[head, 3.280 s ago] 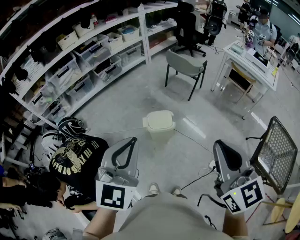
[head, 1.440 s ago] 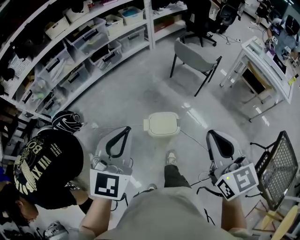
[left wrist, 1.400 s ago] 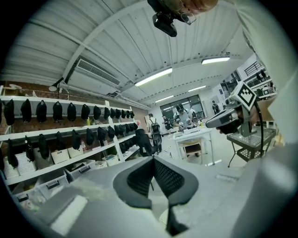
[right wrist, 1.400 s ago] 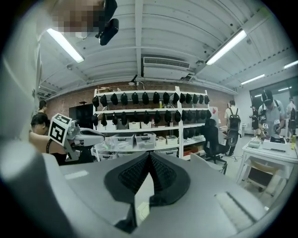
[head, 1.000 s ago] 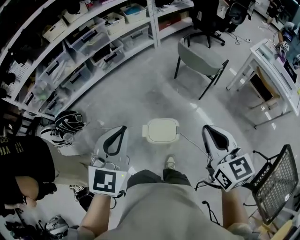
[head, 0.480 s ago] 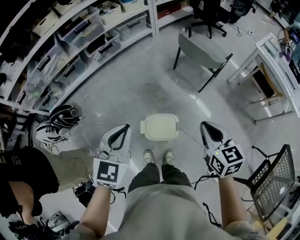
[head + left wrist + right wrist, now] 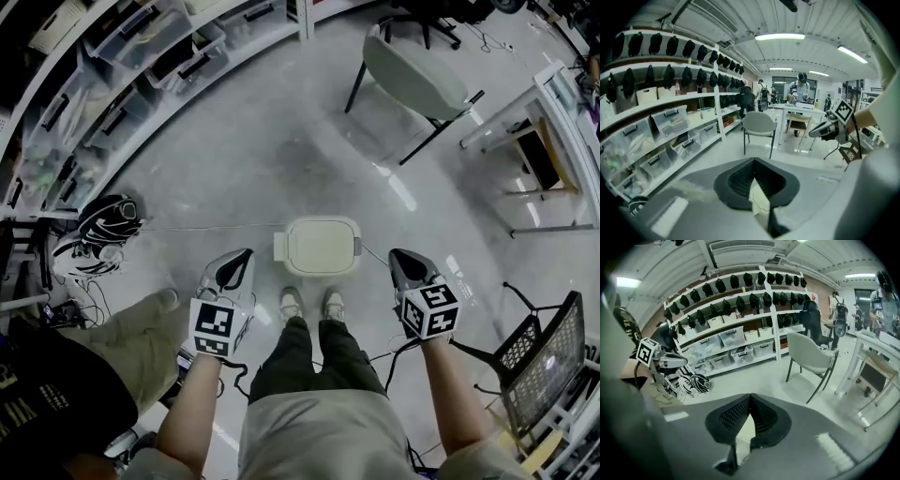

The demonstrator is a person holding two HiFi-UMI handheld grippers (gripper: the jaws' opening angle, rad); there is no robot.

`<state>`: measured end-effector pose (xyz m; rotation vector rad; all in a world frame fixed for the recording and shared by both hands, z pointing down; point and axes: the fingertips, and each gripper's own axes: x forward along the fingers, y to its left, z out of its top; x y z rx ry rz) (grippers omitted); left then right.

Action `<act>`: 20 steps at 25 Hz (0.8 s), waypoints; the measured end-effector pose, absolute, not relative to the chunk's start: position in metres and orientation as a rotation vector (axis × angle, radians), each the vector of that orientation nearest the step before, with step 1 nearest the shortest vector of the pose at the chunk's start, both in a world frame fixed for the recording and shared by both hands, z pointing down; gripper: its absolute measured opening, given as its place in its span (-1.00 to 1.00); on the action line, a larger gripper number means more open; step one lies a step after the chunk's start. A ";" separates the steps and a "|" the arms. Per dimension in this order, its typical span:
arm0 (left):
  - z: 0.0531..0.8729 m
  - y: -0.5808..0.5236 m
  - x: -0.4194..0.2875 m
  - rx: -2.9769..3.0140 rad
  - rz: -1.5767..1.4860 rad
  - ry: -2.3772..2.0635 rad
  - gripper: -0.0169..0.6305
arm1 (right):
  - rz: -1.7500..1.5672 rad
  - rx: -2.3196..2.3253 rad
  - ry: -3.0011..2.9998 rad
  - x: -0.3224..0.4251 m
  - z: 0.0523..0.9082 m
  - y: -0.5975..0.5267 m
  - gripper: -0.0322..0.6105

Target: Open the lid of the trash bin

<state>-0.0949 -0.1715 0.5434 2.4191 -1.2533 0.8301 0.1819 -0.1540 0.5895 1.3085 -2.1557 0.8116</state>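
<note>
Trash bin [image 7: 280, 249] is sitting with its lid [image 7: 321, 244] closed; left gripper [image 7: 244, 255] and right gripper [image 7: 395, 255] are flanking it, jaws together, holding nothing.

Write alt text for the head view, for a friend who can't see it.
Seen from above, a person stands just behind a closed pale trash bin, holding the left gripper and the right gripper on either side of it, both shut and neither touching it. A grey chair and storage shelves stand beyond.
</note>
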 end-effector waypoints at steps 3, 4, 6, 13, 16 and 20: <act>0.592 -0.178 -0.099 2.380 0.844 -1.228 -0.94 | 0.868 1.287 -2.099 0.181 0.642 -0.157 -0.89; 0.608 -0.179 -0.100 2.369 0.852 -1.216 -0.94 | 0.882 1.283 -2.084 0.180 0.658 -0.159 -0.89; 0.641 -0.181 -0.101 2.342 0.862 -1.186 -0.94 | 0.906 1.266 -2.057 0.179 0.692 -0.160 -0.89; 0.748 -0.177 -0.113 2.237 0.919 -1.093 -0.94 | 0.985 1.143 -1.953 0.177 0.807 -0.152 -0.89; 0.787 -0.172 -0.121 2.192 0.937 -1.071 -0.94 | 1.008 1.101 -1.913 0.175 0.851 -0.149 -0.89; 0.836 -0.169 -0.128 2.148 0.956 -1.048 -0.94 | 1.041 1.116 -1.848 0.183 0.908 -0.149 -0.89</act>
